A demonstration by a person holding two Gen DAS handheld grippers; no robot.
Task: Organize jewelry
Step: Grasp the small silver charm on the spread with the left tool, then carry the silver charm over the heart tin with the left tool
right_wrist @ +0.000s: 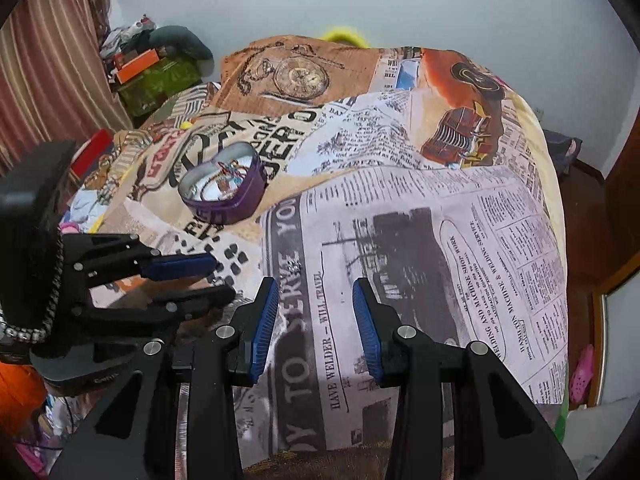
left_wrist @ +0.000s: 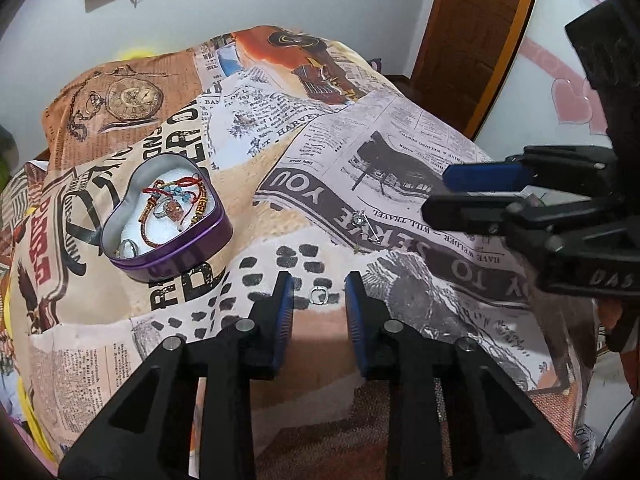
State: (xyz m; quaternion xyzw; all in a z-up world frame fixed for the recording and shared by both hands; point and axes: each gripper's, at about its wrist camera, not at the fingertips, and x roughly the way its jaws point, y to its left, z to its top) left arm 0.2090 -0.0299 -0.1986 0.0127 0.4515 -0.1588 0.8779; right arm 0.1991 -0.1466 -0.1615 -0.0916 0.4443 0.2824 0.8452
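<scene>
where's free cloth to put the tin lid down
Free: the newspaper-print cloth right of the right gripper, and the pocket-watch print behind the heart tin. Crowded: between the grippers, where a small ring and a silver pendant lie.

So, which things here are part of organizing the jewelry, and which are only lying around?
Part of the job:
- heart-shaped purple tin, bracelets and rings already inside
- small silver ring loose on the cloth
- silver pin-like piece on the cloth

Only lying around:
- newspaper-print cloth
- orange box
- pink shoe

heart tin (left_wrist: 168, 256): glossy purple metal, bare shiny inside
bedcover (left_wrist: 280, 184): matt printed cloth under tin
gripper pads (left_wrist: 285, 312): ribbed blue rubber
</scene>
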